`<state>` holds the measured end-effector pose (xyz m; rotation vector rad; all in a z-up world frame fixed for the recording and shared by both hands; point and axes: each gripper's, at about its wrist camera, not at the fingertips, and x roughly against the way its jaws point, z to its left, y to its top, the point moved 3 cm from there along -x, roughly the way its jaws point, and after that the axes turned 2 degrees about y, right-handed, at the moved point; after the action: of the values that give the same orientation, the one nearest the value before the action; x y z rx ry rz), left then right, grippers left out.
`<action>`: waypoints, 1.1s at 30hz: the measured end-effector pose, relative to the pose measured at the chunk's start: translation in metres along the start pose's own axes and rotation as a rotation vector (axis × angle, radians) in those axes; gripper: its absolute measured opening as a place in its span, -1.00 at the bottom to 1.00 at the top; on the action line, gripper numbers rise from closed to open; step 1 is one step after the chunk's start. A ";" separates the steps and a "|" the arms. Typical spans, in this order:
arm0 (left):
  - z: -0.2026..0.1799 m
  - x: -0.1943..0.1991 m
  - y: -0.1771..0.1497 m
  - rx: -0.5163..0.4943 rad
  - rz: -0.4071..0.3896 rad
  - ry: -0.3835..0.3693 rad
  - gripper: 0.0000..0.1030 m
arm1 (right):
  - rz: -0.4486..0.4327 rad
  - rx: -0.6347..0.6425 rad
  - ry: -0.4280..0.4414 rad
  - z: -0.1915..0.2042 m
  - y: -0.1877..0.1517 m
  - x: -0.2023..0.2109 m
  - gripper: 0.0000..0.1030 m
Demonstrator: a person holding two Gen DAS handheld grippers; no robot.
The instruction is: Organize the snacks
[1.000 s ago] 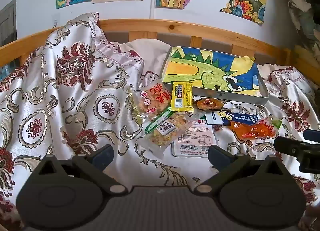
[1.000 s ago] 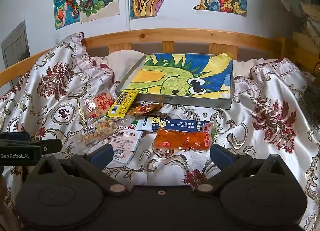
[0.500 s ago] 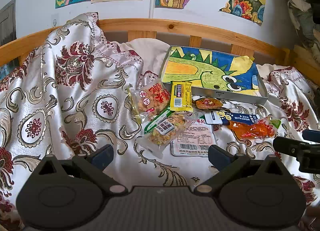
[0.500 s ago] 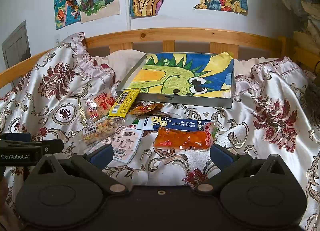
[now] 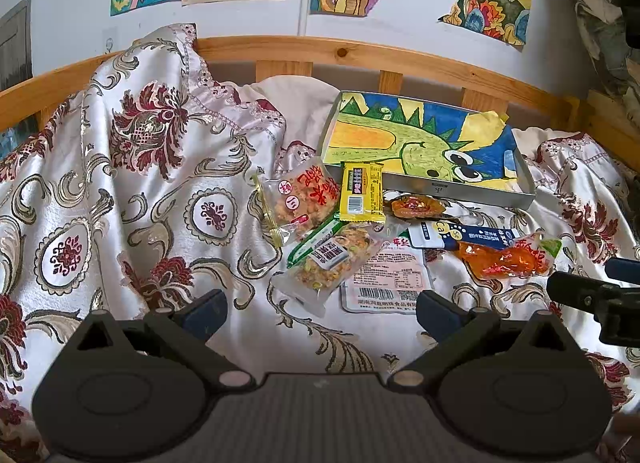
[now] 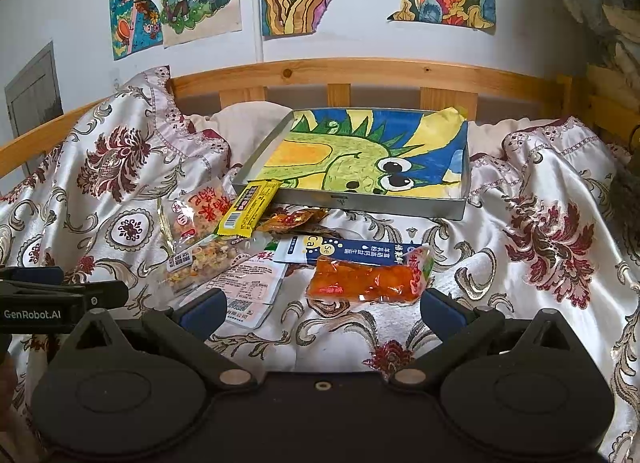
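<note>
1. Left wrist view: my left tongs [image 5: 320, 309] hang released over the bedspread [image 5: 132, 199], grasping nothing. I hold them low and short of the heap so I can pick a packet first. The mixed-grain packet [image 5: 334, 259] lies nearest, overlapping a white flat pouch [image 5: 386, 279]; the yellow bar [image 5: 361, 191] leans against the tray [image 5: 486, 194], probably the place to sort into, since its dragon-drawing lining is bare. My right tongs [image 5: 588, 295] show at the right edge; from here I cannot tell their state.

2. Right wrist view: my right tongs [image 6: 322, 311] are released too, empty, squared up to the orange packet [image 6: 364, 281], which lies just ahead between the fingertips [image 6: 202, 309], resting partly on the blue sachet [image 6: 348, 253]. I judge it the easiest first grab: topmost and loose.
</note>
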<state>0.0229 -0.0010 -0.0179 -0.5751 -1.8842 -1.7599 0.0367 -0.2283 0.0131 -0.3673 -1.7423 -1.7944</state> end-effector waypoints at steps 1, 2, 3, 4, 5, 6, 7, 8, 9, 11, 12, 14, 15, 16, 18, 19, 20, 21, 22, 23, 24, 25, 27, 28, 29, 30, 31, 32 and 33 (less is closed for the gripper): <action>0.000 0.000 0.000 0.000 0.000 0.000 0.99 | 0.000 0.000 0.000 0.000 -0.001 0.000 0.99; 0.000 0.000 0.000 0.000 0.000 0.000 0.99 | -0.001 0.001 0.000 -0.001 -0.002 0.000 0.99; 0.000 0.000 0.000 0.001 0.000 0.000 0.99 | -0.001 0.001 -0.001 -0.001 -0.003 -0.001 0.99; 0.000 0.000 0.000 0.001 0.000 0.000 0.99 | -0.003 0.001 -0.002 -0.002 -0.004 -0.001 0.99; 0.000 0.000 0.000 0.001 0.000 0.001 0.99 | -0.004 0.001 -0.002 -0.001 0.000 0.000 0.99; 0.000 0.000 0.000 0.001 0.000 0.000 0.99 | -0.006 0.001 -0.002 -0.002 0.000 0.000 0.99; 0.000 0.000 0.000 0.001 0.000 0.000 0.99 | -0.008 0.001 -0.002 0.000 0.001 0.000 0.99; 0.000 0.000 0.000 0.001 -0.001 0.002 0.99 | -0.010 0.003 -0.003 0.000 0.002 0.002 0.99; 0.000 0.000 0.000 0.002 -0.004 0.005 0.99 | -0.012 0.004 -0.005 0.001 0.002 0.002 0.99; -0.002 0.000 0.001 0.004 -0.010 0.009 0.99 | -0.015 0.008 -0.001 0.001 0.000 0.005 0.99; -0.002 0.001 0.001 0.009 -0.010 0.009 0.99 | -0.016 0.009 0.000 0.001 0.000 0.004 0.99; -0.002 0.001 0.000 0.009 -0.009 0.009 0.99 | -0.015 0.010 0.000 0.001 0.001 0.004 0.99; -0.003 -0.001 -0.002 0.009 -0.009 0.009 0.99 | -0.016 0.010 0.000 0.001 0.001 0.003 0.99; -0.003 -0.001 -0.002 0.009 -0.009 0.009 0.99 | -0.016 0.009 0.000 0.001 0.001 0.003 0.99; -0.003 -0.001 -0.002 0.010 -0.008 0.008 0.99 | -0.016 0.010 0.000 0.001 0.001 0.003 0.99; -0.003 -0.001 -0.002 0.010 -0.009 0.008 0.99 | -0.017 0.010 0.000 0.001 0.002 0.003 0.99; -0.003 -0.001 -0.002 0.009 -0.009 0.009 0.99 | -0.018 0.011 0.000 0.001 0.002 0.003 0.99; -0.004 -0.001 -0.002 0.010 -0.009 0.009 0.99 | -0.018 0.011 0.001 0.001 0.002 0.003 0.99; -0.003 -0.001 -0.002 0.011 -0.007 0.009 0.99 | -0.021 0.012 0.002 0.001 0.002 0.003 0.99; -0.003 -0.001 -0.002 0.012 -0.007 0.009 0.99 | -0.022 0.013 0.003 0.001 0.002 0.003 0.99; -0.004 -0.001 -0.002 0.012 -0.007 0.008 0.99 | -0.024 0.014 0.005 0.002 0.002 0.003 0.99; -0.003 -0.001 -0.002 0.010 -0.008 0.009 0.99 | -0.026 0.016 0.006 0.002 0.002 0.003 0.99; -0.003 -0.001 -0.002 0.011 -0.008 0.009 0.99 | -0.030 0.019 0.006 0.002 0.002 0.004 0.99; -0.003 -0.001 -0.002 0.011 -0.008 0.009 0.99 | -0.032 0.020 0.003 0.002 0.002 0.004 0.99; -0.003 -0.001 -0.002 0.012 -0.007 0.008 0.99 | -0.035 0.020 0.000 0.001 0.002 0.005 0.99; -0.004 -0.001 -0.002 0.014 -0.007 0.007 0.99 | -0.037 0.019 -0.005 0.001 0.001 0.004 0.99; -0.004 -0.001 -0.001 0.015 -0.006 0.007 0.99 | -0.040 0.016 -0.011 0.001 0.002 0.005 0.99; -0.003 -0.001 -0.001 0.015 -0.006 0.008 0.99 | -0.044 0.011 -0.014 0.000 0.002 0.005 0.99; -0.003 0.000 0.000 0.016 -0.006 0.008 0.99 | -0.051 0.005 -0.014 -0.002 0.002 0.006 0.99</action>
<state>0.0234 -0.0043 -0.0180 -0.5560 -1.8944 -1.7468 0.0340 -0.2309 0.0179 -0.3370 -1.7795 -1.8271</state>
